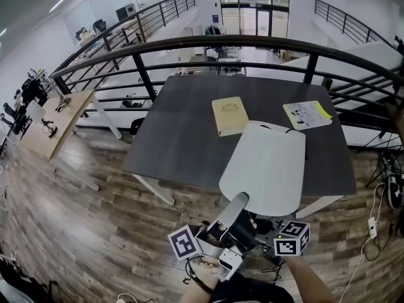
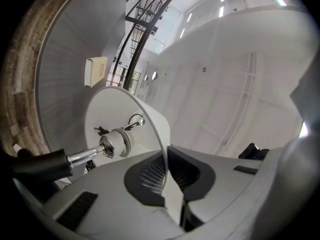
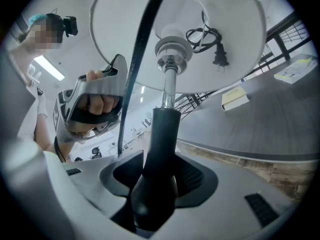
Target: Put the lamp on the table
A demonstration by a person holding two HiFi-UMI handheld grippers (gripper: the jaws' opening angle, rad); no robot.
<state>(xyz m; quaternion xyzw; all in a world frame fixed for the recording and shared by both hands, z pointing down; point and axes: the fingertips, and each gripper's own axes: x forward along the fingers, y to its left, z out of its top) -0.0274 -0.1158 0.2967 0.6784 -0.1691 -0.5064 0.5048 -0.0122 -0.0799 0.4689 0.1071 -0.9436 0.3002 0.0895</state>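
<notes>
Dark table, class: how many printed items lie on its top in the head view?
2. A tan book lies near the middle of the table; a white-and-yellow leaflet lies nearer its right edge. The lampshade may hide others.

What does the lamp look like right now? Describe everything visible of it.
The lamp has a wide white shade, a white socket, a chrome rod and a thick black stem. A coiled black cord with plug sits inside the shade. It is held tilted, with the shade over the dark table's near edge, not yet set down. The left gripper pinches the shade's rim. The right gripper clamps the black stem.
</notes>
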